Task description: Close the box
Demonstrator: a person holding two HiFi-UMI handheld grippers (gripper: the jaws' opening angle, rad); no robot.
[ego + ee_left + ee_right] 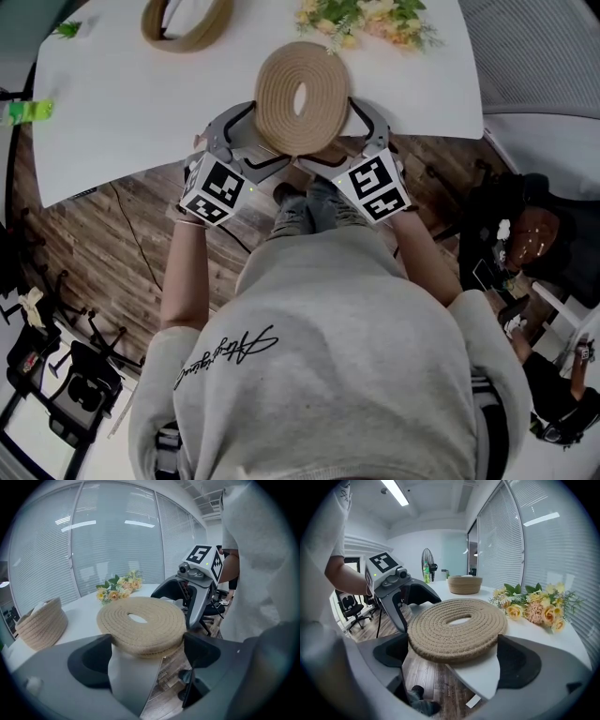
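At the head view's top, bench (122, 112): white, and it carries all the things. The person stands at its near edge.
Woven basket (42, 630): the box of the task. It stands open at the far left of the bench, well apart from the lid.
Woven lid (302, 97): a flat coil of rope with a hole in its middle. It sits at the near edge of the bench and partly overhangs the wood floor (112, 225).
Left gripper (150, 648): its fingers are spread wide, with the lid's left side filling the gap between them. The rim appears to touch both fingers, so this reads as a hold.
Right gripper (454, 656): it mirrors the left on the lid's right side, with fingers wide and the rim seemingly pressed by both.
Flowers (366, 19): a yellow and peach bunch lying beyond the lid, apart from it.
Progress: early. The lid looks taken in both grippers, but it is nowhere near the basket. Carrying it across, centring it over the rim and setting it down are all left to do.
Hard to tell: the head view cuts off the basket's far side, and no view shows inside it. It is unclear whether the lid rests on the bench or is just lifted. How firm the grip is remains a judgement, since the rim covers the finger faces.
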